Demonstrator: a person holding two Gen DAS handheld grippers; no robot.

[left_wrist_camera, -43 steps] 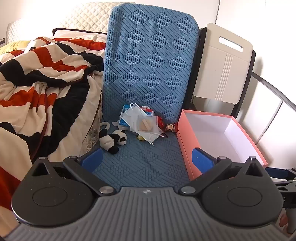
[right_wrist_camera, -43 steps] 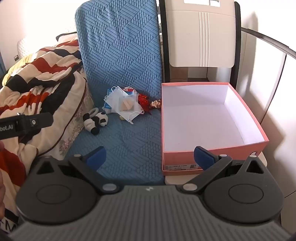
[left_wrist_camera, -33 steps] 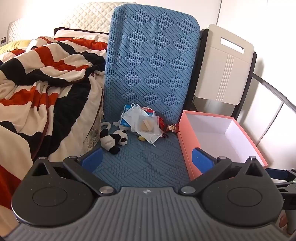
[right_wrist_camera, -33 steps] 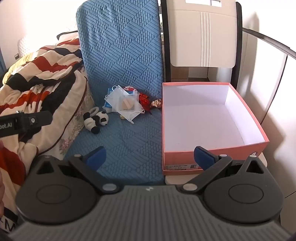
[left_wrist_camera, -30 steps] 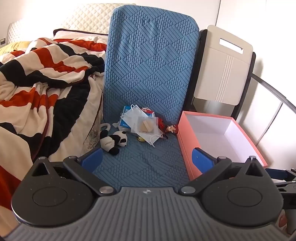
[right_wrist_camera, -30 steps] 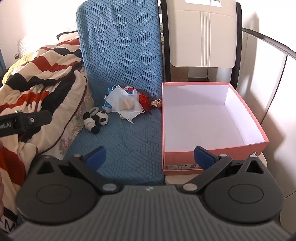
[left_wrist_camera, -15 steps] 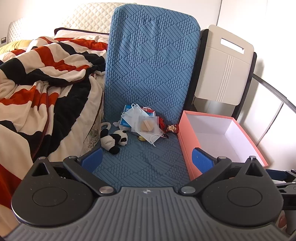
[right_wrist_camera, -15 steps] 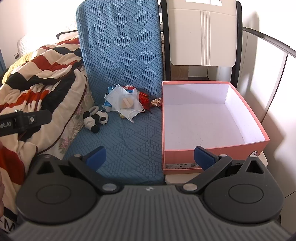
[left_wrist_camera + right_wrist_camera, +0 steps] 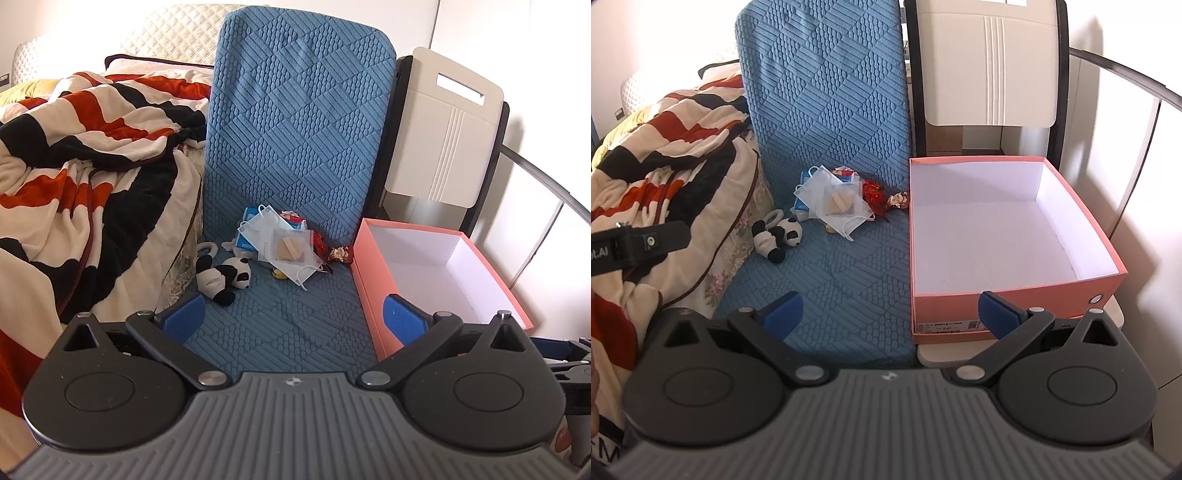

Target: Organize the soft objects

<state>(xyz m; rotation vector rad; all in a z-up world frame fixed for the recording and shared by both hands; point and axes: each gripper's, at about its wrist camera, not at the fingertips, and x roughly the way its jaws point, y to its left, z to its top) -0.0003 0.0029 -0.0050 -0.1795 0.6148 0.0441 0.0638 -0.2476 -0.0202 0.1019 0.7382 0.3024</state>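
Observation:
A small pile lies at the back of the blue textured seat (image 9: 280,325): white face masks (image 9: 273,240) with a tan item in a clear bag (image 9: 290,249), a red wrapped item (image 9: 319,245), and a plush panda (image 9: 223,277) to the left. In the right wrist view the panda (image 9: 777,236) and masks (image 9: 831,201) lie left of an empty salmon-pink box (image 9: 1008,299). My left gripper (image 9: 293,317) and my right gripper (image 9: 890,312) both stand open, empty, well short of the pile.
A striped red, black and cream blanket (image 9: 74,166) covers the bed on the left. A beige folding chair (image 9: 443,136) stands behind the pink box (image 9: 373,280). The blue cushion back (image 9: 827,92) rises behind the pile. A dark curved rail (image 9: 1126,74) runs at right.
Both views shifted only slightly; the right gripper edged a little forward. Nothing was taken hold of and both grippers stayed open.

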